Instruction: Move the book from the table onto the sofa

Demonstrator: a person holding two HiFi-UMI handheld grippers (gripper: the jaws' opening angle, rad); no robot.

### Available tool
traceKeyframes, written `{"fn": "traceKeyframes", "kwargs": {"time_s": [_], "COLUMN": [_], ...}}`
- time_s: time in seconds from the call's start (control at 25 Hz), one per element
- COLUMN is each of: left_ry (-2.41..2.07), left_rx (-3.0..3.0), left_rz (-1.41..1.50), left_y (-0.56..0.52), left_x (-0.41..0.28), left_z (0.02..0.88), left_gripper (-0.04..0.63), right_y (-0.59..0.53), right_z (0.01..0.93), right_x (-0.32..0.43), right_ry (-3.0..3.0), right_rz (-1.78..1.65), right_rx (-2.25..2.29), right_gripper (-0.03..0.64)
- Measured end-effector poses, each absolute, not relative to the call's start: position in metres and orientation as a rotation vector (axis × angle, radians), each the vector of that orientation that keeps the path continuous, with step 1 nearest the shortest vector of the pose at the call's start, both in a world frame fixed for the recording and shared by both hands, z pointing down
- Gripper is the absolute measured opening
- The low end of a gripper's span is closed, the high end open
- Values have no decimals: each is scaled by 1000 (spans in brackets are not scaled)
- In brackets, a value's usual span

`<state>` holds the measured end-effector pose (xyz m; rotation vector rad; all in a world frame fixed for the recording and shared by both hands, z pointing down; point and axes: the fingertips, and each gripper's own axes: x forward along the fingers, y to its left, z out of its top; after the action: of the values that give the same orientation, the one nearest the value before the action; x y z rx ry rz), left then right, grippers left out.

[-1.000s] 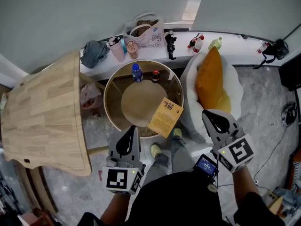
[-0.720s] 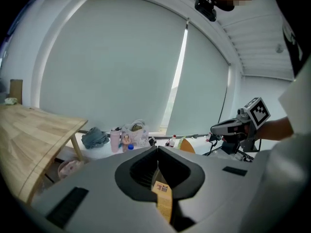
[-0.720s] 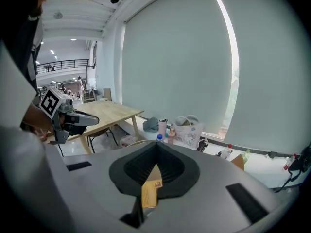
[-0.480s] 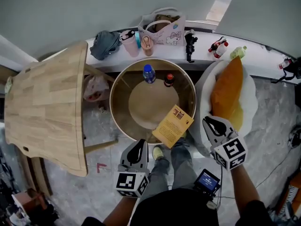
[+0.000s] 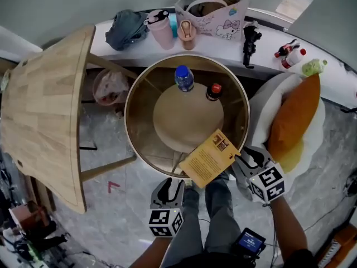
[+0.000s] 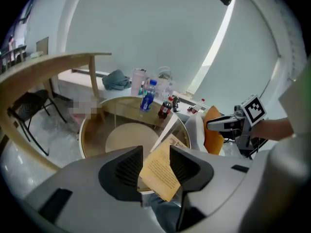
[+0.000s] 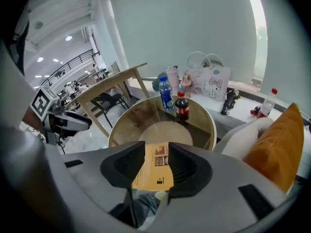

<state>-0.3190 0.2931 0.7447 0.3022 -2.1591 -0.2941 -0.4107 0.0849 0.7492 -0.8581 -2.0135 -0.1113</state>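
Observation:
The yellow-brown book lies on the round glass table, its corner hanging over the near rim. The white sofa seat with an orange cushion stands right of the table. My left gripper hovers just short of the rim, left of the book's corner; its jaws have just been opening and nothing is between them. My right gripper sits beside the book's right edge, its jaws also freshly opening and empty. In both gripper views the book shows beyond the gap.
A blue-capped water bottle and a cola bottle stand at the table's far side. A wooden table is at the left. A white ledge behind holds a bag, a pink cup and small bottles. My legs are under the grippers.
Both grippers have dropped down to the table's near rim by the book, and both pairs of jaws have gone from shut to open. The table looms larger.

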Motion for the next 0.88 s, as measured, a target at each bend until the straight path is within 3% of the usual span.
{"fn": "traceKeyframes", "kwargs": {"time_s": [0.16, 0.48, 0.88], "left_ry": [-2063, -1979, -1884], "left_rx": [177, 59, 2], "left_rz": [-465, -520, -540], "left_y": [283, 277, 272], "left_x": [-302, -285, -277], "left_z": [798, 871, 916], "left_gripper": [167, 230, 232], "right_y": [88, 87, 90], "right_z": [807, 880, 918], "right_x": [-413, -418, -411], "right_ry": [-1928, -1847, -1769], "right_rz": [-75, -65, 1], "right_rx": [-876, -901, -886], "right_gripper": [164, 186, 189]}}
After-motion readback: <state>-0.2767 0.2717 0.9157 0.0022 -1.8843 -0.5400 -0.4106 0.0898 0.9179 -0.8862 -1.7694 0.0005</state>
